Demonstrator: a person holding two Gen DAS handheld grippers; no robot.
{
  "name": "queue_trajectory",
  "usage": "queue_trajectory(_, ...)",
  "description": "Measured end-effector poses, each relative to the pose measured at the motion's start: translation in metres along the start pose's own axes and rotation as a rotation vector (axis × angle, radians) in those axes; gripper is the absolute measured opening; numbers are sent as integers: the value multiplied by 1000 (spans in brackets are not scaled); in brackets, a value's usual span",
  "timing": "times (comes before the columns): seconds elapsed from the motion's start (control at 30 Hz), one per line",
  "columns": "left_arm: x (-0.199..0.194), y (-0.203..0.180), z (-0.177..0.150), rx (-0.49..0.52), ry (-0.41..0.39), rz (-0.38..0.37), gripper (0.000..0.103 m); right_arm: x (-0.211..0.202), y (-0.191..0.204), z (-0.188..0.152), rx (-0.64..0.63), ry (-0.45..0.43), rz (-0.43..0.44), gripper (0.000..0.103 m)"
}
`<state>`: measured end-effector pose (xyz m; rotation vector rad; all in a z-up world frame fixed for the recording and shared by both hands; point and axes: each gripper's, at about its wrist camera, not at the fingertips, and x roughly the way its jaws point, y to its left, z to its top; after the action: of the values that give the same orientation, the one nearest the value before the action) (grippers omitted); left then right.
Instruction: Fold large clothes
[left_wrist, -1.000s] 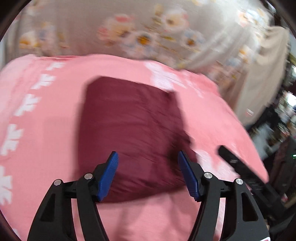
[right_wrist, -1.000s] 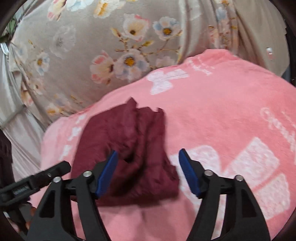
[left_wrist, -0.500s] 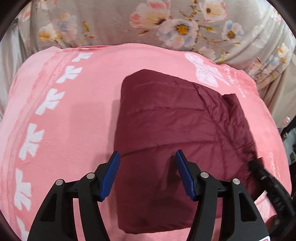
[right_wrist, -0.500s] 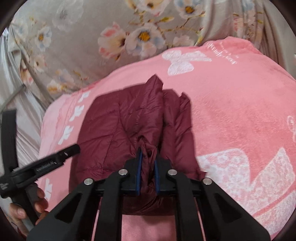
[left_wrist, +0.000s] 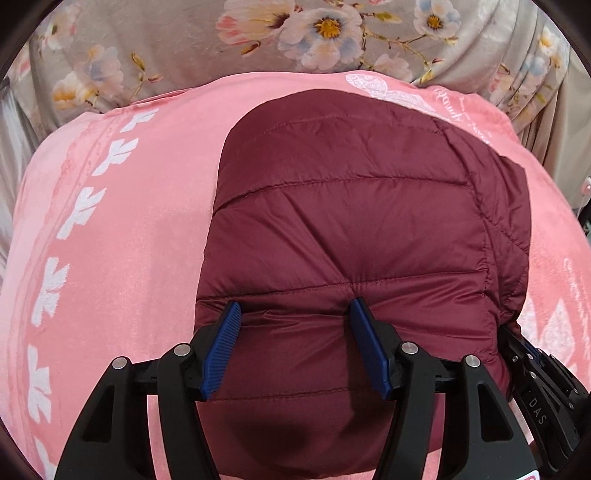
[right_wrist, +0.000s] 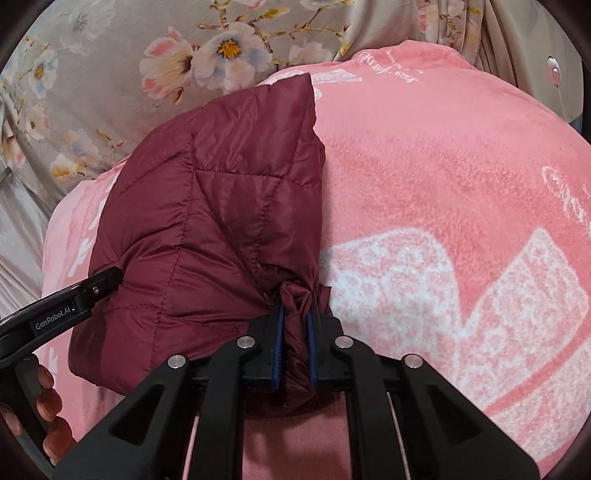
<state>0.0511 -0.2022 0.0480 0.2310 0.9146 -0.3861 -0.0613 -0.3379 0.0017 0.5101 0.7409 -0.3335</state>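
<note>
A maroon quilted jacket (left_wrist: 351, 221), folded into a thick pad, lies on a pink blanket (left_wrist: 122, 258). My left gripper (left_wrist: 295, 306) stands open over its near part. Both blue fingertips (left_wrist: 231, 321) dig into the top layer, and fabric bulges between them. My right gripper (right_wrist: 295, 314) is shut on a bunched fold at the right near corner of the jacket (right_wrist: 207, 221). In the right wrist view the left gripper (right_wrist: 74, 295) rests on the jacket's left side, with a hand (right_wrist: 48, 410) on its handle. The right gripper's body (left_wrist: 535, 387) shows at the lower right of the left wrist view.
The pink blanket (right_wrist: 461, 184) with white butterfly prints spreads wide to the right of the jacket. Grey cloth with a flower print (left_wrist: 295, 37) hangs behind the blanket's far edge. A pale curtain (right_wrist: 535, 44) sits at the far right.
Both grippers came down onto the jacket. The right gripper, open a second ago, closed on a bunch of the jacket's fabric. The left stayed open and now presses into the top layer.
</note>
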Motion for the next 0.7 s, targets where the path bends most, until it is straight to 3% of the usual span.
queue_trajectory(0.3, 13, -9, -7, 25, -20, 51, 61, 11, 7, -11, -44, -45, -48, 10)
queue_trajectory(0.6, 20, -14, -15, 40, -64, 81, 61, 13, 4, -14, -40, -57, -38, 10)
queue_trajectory(0.67, 18, -11, -16, 36, -68, 69, 61, 11, -2, -12, -29, -58, 2, 12)
queue_trajectory(0.7, 16, -8, -15, 33, -60, 52, 61, 8, -6, -10, -10, -49, 4, 19)
